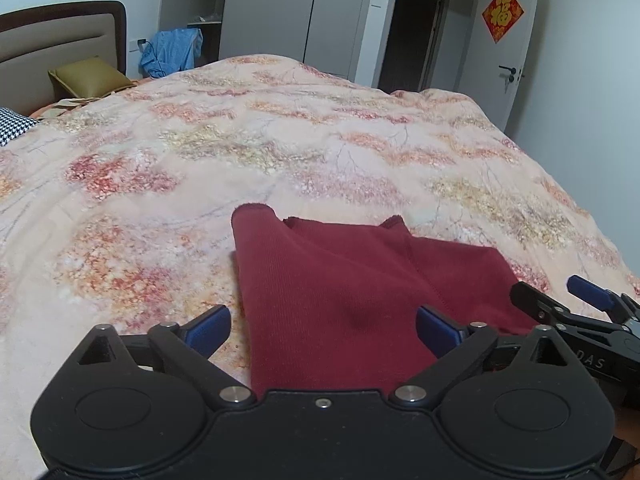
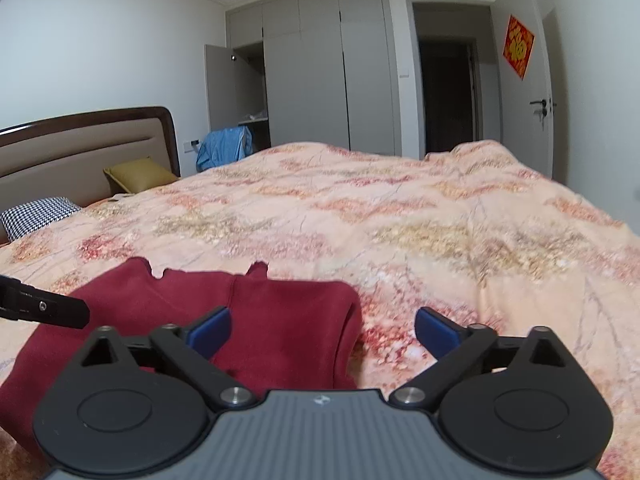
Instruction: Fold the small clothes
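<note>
A dark red garment (image 1: 340, 288) lies partly folded on the floral bedspread (image 1: 280, 152), near the bed's front edge. My left gripper (image 1: 323, 330) is open and empty, hovering over the garment's near left part. The right gripper (image 1: 560, 300) shows in the left wrist view at the garment's right edge. In the right wrist view the garment (image 2: 260, 320) lies to the left and my right gripper (image 2: 322, 330) is open and empty over its right edge. The left gripper's finger (image 2: 44, 308) reaches in from the left.
The bedspread (image 2: 400, 220) covers the whole bed. A headboard (image 2: 80, 152), an olive cushion (image 2: 138, 174) and a houndstooth pillow (image 2: 36, 216) are at far left. Blue clothing (image 2: 224, 148), wardrobes (image 2: 320, 68) and a doorway (image 2: 448, 92) stand beyond.
</note>
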`<state>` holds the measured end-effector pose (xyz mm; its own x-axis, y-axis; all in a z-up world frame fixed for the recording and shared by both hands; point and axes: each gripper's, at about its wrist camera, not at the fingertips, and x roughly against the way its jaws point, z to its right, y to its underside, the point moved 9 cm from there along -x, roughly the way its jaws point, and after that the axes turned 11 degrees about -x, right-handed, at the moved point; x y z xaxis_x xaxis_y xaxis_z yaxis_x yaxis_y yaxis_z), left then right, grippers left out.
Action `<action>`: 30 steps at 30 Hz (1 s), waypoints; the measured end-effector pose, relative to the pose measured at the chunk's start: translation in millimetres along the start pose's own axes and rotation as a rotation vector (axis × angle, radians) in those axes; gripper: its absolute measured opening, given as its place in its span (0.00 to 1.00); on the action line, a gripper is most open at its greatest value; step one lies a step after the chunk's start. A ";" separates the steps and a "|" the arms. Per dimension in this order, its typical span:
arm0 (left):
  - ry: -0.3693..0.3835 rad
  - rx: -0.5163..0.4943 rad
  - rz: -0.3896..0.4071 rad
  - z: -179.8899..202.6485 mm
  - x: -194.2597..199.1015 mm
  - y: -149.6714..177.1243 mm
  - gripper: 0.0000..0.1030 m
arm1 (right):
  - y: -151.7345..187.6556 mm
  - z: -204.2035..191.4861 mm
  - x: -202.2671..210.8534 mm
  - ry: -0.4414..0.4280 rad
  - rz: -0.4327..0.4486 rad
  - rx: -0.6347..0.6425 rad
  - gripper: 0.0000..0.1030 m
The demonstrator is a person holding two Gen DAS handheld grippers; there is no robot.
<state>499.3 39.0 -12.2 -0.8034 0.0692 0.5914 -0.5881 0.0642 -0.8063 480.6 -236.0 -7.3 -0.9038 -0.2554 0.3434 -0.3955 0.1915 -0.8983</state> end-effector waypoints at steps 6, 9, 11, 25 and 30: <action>-0.040 0.000 0.039 1.4 28.8 -5.0 0.99 | -16.3 -2.1 28.2 -0.003 0.053 0.006 1.00; -0.061 -0.009 0.073 3.1 49.2 -9.3 0.99 | -25.7 -5.9 46.5 -0.013 0.085 0.021 1.00; -0.074 -0.012 0.099 4.3 64.7 -11.2 0.99 | -31.3 -8.4 60.8 -0.020 0.109 0.028 1.00; -0.108 -0.020 0.203 22.3 159.8 26.8 0.99 | -27.1 -28.1 166.6 -0.083 0.200 0.047 1.00; -0.128 -0.039 0.221 27.6 183.6 53.9 0.99 | -9.8 -32.7 203.3 -0.095 0.223 0.065 1.00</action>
<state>317.5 27.6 52.6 -0.9188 -0.0409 0.3927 -0.3948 0.1001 -0.9133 295.4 -258.8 80.3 -0.9470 -0.3017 0.1100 -0.1736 0.1928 -0.9658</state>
